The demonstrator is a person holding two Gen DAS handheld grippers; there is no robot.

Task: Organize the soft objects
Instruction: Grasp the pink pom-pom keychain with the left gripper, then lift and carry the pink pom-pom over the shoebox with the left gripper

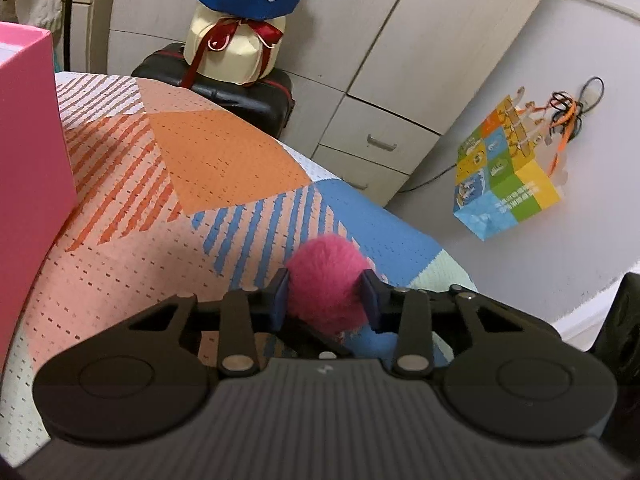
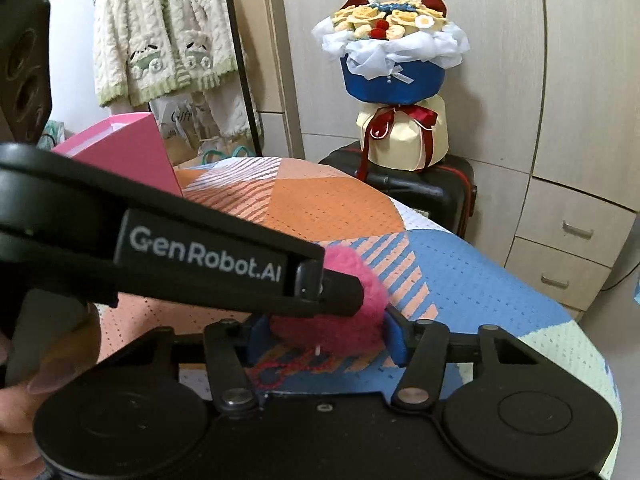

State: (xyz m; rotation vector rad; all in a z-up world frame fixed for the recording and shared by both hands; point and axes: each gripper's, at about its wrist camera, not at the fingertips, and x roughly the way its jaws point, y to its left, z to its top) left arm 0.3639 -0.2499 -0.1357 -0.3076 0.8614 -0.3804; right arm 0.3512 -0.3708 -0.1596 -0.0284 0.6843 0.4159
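A fluffy pink pom-pom lies on the patterned bedcover, and both grippers hold it. My left gripper has its blue pads pressed into the fluff from both sides. In the right wrist view the same pom-pom sits between the pads of my right gripper, which touch it on each side. The left gripper crosses in from the left there, and its tip rests on top of the pom-pom. A loose red yarn string trails under it. A pink box stands at the left.
A black suitcase carrying a wrapped bouquet stands past the bed's far edge. Wardrobe drawers line the right. A colourful paper bag hangs on the wall. A knitted cardigan hangs behind the pink box. A hand shows at lower left.
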